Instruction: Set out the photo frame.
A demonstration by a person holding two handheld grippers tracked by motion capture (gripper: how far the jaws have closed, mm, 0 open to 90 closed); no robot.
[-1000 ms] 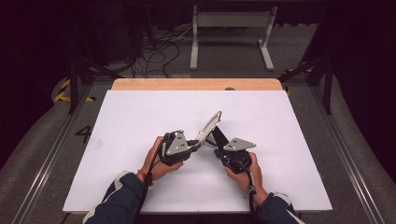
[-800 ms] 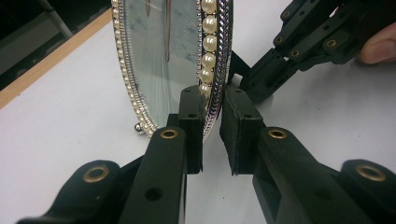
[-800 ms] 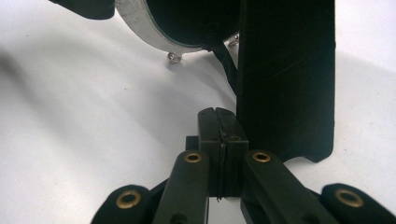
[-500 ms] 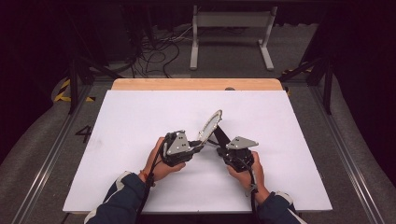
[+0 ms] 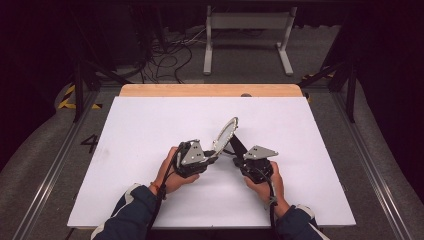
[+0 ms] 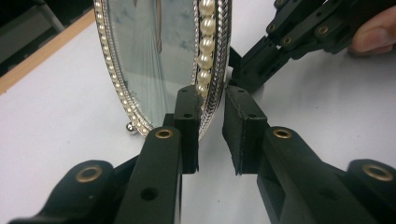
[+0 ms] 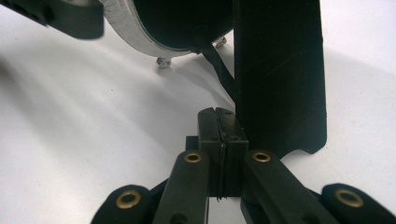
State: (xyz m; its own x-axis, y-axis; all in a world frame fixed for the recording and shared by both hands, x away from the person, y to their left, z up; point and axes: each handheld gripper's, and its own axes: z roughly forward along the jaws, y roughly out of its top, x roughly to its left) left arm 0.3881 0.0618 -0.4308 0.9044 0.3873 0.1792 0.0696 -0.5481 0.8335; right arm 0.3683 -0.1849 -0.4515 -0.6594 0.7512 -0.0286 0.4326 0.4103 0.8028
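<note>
Mirror (image 6: 163, 60) stands tilted, edge-on between my left gripper (image 6: 212, 133) jaws.
They gape narrowly around its pearled rim; right gripper (image 7: 219, 144) seems pressed shut beside the back stand (image 7: 280, 70).

I am counting one oval mirror (image 5: 226, 134) standing on one white table (image 5: 150, 130). I am holding two grippers, left gripper (image 5: 214, 156) and right gripper (image 5: 236, 159).

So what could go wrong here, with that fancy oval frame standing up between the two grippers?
The oval frame leans on its black back stand and small ball feet, so a nudge could tip it.

The left gripper has its jaws open around the pearl rim; closing crookedly might scrape the pearls or twist the frame.

The right gripper, jaws shut, sits beside the stand; bumping it might fold it.
</note>
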